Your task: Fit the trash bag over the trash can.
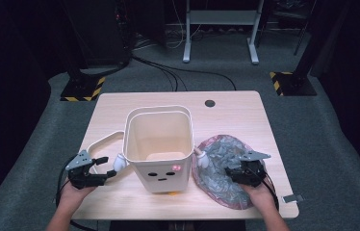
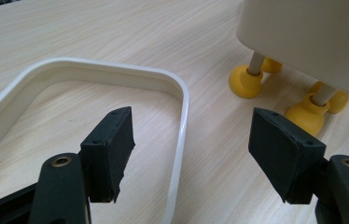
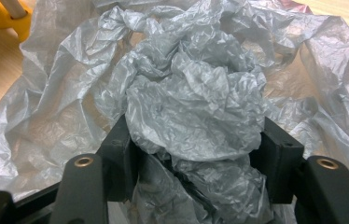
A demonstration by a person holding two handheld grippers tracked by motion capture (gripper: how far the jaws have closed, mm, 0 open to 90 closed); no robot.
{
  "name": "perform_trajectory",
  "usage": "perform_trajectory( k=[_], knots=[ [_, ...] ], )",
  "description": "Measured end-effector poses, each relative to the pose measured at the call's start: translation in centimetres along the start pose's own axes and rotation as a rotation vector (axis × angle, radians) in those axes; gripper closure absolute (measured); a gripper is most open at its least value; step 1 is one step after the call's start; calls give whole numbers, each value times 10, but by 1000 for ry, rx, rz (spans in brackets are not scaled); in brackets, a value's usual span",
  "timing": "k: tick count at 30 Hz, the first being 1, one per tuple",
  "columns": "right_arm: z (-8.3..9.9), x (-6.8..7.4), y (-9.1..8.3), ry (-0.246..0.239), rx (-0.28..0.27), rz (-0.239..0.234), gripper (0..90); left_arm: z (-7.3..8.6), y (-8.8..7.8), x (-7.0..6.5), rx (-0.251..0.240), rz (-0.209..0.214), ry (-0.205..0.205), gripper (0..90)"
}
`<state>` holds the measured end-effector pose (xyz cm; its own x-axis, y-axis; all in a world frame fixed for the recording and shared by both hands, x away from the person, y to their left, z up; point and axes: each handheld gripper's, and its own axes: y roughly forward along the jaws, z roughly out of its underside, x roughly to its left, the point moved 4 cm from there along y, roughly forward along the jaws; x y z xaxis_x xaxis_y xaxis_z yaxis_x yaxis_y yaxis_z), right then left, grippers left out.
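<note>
A cream bin (image 1: 159,144) with a small face on its front stands mid-table on yellow feet (image 2: 245,81). To its left a cream ring-shaped frame (image 1: 102,141) lies flat. My left gripper (image 1: 109,167) is open over the frame's near corner (image 2: 182,107), its jaws on either side of the rim and clear of it. Right of the bin lies a crumpled grey plastic bag (image 1: 221,159). My right gripper (image 1: 233,174) is shut on a bunched fold of that bag (image 3: 196,93), with both pads pressing into the plastic.
The bin has small white hands on its sides (image 1: 119,162). The wooden table has a cable hole (image 1: 210,103) at the back and a metal clip (image 1: 293,197) at its right front edge. Beyond the table stand a white desk frame (image 1: 221,29) and cables on grey carpet.
</note>
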<state>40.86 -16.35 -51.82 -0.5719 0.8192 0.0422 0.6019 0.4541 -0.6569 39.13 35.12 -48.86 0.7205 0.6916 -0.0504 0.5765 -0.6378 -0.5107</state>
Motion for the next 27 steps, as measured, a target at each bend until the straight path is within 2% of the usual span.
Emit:
perform_trajectory(
  k=[5,13,21,27],
  knots=[
    [-3,2,-3,4,-20,-3,403,-2,-4,1,-28,8,-14,303],
    [-10,4,-8,0,-53,-11,404,-2,-4,0,-23,12,-10,304],
    [-15,-3,-18,22,-99,-4,406,-3,-4,-1,-31,21,-22,316],
    [-20,-5,-26,28,-124,-1,406,-6,-5,-1,-55,38,-42,320]
  ],
)
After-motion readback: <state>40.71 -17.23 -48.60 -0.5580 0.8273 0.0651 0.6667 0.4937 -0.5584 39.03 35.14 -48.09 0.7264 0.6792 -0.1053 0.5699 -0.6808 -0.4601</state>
